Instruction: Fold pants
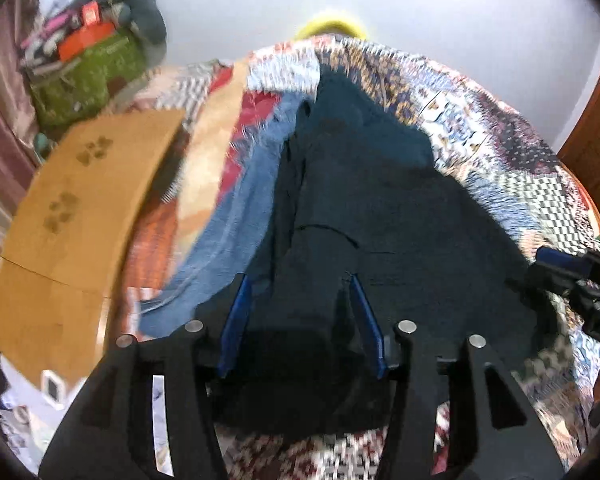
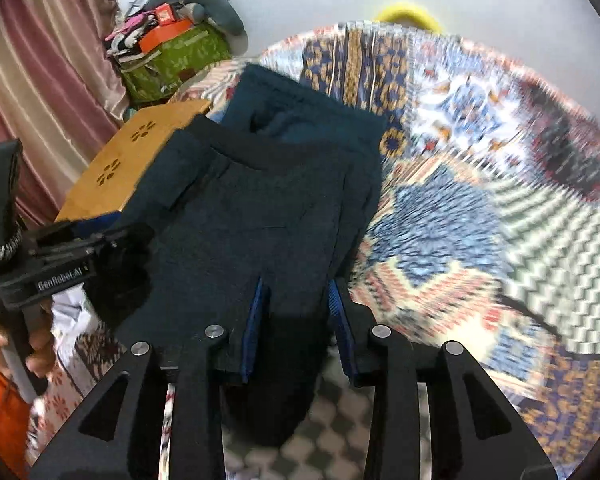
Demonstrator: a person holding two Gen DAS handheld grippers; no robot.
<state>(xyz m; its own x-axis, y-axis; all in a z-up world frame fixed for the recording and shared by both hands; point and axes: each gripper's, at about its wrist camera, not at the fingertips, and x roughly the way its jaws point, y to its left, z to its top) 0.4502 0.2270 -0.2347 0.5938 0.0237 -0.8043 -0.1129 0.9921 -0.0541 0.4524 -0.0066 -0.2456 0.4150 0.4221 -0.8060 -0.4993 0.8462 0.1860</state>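
Dark navy pants [image 1: 364,200] lie lengthwise on a patterned bedspread [image 1: 500,136], also in the right wrist view [image 2: 260,208]. My left gripper [image 1: 300,292] has its blue-padded fingers around the near edge of the dark fabric, jaws fairly wide apart with cloth bunched between them. My right gripper [image 2: 296,292] likewise has its fingers on either side of a fold of the pants' near edge. The left gripper also shows in the right wrist view [image 2: 72,256], at the pants' left side. The right gripper shows in the left wrist view [image 1: 572,276], at the pants' right side.
A blue denim garment [image 1: 240,216] lies left of the pants. A wooden lap table [image 1: 80,216] stands at the bed's left edge, also in the right wrist view [image 2: 132,160]. A green bag with clutter [image 2: 172,60] sits beyond it. Pink curtains [image 2: 40,80] hang left.
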